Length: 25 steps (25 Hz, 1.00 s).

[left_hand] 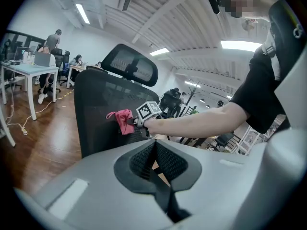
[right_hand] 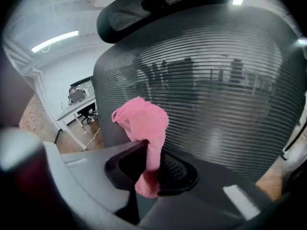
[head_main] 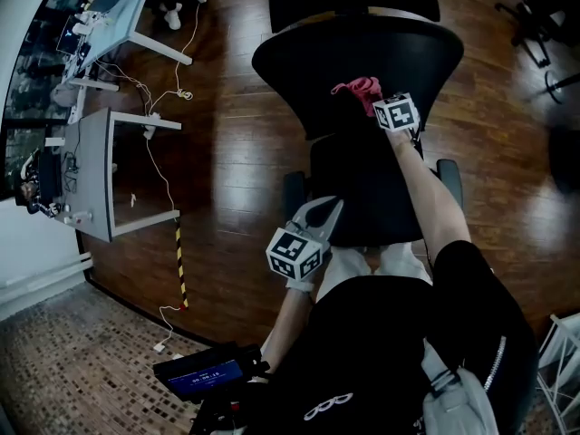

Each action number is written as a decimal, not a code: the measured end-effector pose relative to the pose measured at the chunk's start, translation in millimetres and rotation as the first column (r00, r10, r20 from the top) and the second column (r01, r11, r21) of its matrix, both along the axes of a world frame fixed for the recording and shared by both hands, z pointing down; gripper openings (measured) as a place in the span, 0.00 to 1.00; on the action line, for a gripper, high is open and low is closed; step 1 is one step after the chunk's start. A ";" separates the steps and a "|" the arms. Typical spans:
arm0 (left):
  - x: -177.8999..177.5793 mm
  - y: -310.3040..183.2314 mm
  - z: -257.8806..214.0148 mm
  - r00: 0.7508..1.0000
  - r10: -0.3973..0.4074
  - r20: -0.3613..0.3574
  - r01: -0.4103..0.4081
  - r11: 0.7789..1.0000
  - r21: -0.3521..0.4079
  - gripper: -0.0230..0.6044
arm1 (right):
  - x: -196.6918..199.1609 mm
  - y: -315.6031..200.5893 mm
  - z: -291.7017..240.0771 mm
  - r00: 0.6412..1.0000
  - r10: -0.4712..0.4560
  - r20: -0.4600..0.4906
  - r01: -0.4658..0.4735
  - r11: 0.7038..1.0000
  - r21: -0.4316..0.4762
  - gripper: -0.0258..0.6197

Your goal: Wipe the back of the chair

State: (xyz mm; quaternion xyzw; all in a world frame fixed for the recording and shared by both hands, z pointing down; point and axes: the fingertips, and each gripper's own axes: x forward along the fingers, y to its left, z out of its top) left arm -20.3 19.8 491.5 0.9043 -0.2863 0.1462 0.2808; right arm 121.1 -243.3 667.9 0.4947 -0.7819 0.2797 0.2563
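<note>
Pink cloth point(right_hand: 141, 121) pinched in right gripper point(right_hand: 151, 163) jaws, at chair back point(right_hand: 216, 95), left gripper point(left_hand: 154, 150) jaws together

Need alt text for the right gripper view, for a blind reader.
The right tool clamps a pink cloth, bunched just in front of a black mesh chair back that fills most of the view. The headrest is at top; a white desk stands far left.

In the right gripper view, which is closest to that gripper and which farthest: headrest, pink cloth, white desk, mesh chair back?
1. Pink cloth, clamped in its jaws.
2. Mesh chair back, right behind the cloth.
3. Headrest, up top.
4. White desk, far left background.
</note>
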 end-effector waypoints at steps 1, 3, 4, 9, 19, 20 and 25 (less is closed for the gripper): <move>5.7 1.4 -0.2 1.000 0.007 -0.001 -0.007 1.000 0.001 0.02 | 16.8 2.7 2.8 1.000 0.026 0.005 -0.026 1.000 -0.008 0.11; 16.7 3.9 -0.8 1.000 0.020 -0.003 -0.020 1.000 0.002 0.02 | 49.6 7.2 8.3 0.997 0.072 0.006 -0.072 0.997 -0.023 0.11; 22.0 5.1 -1.1 1.000 0.026 -0.004 -0.026 1.000 0.001 0.02 | 66.5 9.5 9.1 0.995 0.096 -0.005 -0.096 0.995 -0.029 0.11; 44.9 16.4 3.8 0.998 0.058 -0.007 -0.058 0.998 -0.008 0.02 | 134.1 24.5 15.2 0.981 0.191 -0.048 -0.193 0.980 -0.044 0.11; 63.1 20.4 3.7 0.996 0.092 -0.010 -0.092 0.996 -0.015 0.02 | 230.9 58.4 23.1 0.910 0.413 -0.047 -0.415 0.905 -0.092 0.11; 63.7 20.8 4.1 0.995 0.095 -0.011 -0.095 0.995 -0.018 0.02 | 241.8 63.2 24.3 0.891 0.453 -0.036 -0.454 0.885 -0.101 0.11; 61.7 24.7 7.9 0.995 0.102 -0.016 -0.103 0.994 -0.034 0.02 | 264.0 81.1 32.5 0.840 0.542 -0.025 -0.540 0.830 -0.135 0.11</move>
